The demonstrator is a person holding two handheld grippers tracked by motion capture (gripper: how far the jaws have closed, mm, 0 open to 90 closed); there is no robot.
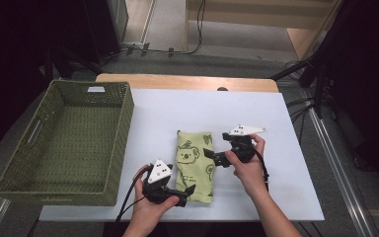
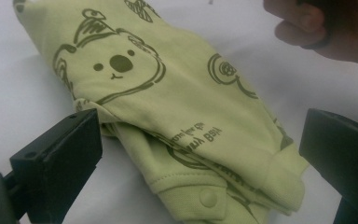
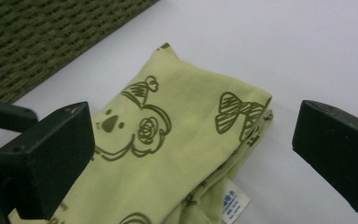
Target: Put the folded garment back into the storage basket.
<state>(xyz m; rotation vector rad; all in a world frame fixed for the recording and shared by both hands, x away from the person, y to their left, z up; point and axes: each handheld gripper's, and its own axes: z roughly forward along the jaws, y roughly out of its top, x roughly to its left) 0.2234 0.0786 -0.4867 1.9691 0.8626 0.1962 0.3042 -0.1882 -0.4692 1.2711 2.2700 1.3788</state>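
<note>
A folded light-green baby garment (image 1: 195, 165) with a koala print lies flat on the white table (image 1: 286, 187), right of centre near the front. My left gripper (image 1: 186, 194) is at its near left corner, jaws open. In the left gripper view the garment (image 2: 177, 102) lies between the jaws of the left gripper (image 2: 200, 140), its snap-buttoned hem nearest. My right gripper (image 1: 213, 156) is at the garment's right edge, also open. The right gripper view has the garment (image 3: 168, 140) between the spread jaws of the right gripper (image 3: 193, 140), with a white label (image 3: 235, 204) at its edge.
A large green woven basket (image 1: 121, 143) stands empty on the table's left side, its weave (image 3: 51, 32) close behind the garment. The person's other hand (image 2: 326, 23) is beyond the garment. Bare table lies behind and to the right; tripod legs and cables are on the floor.
</note>
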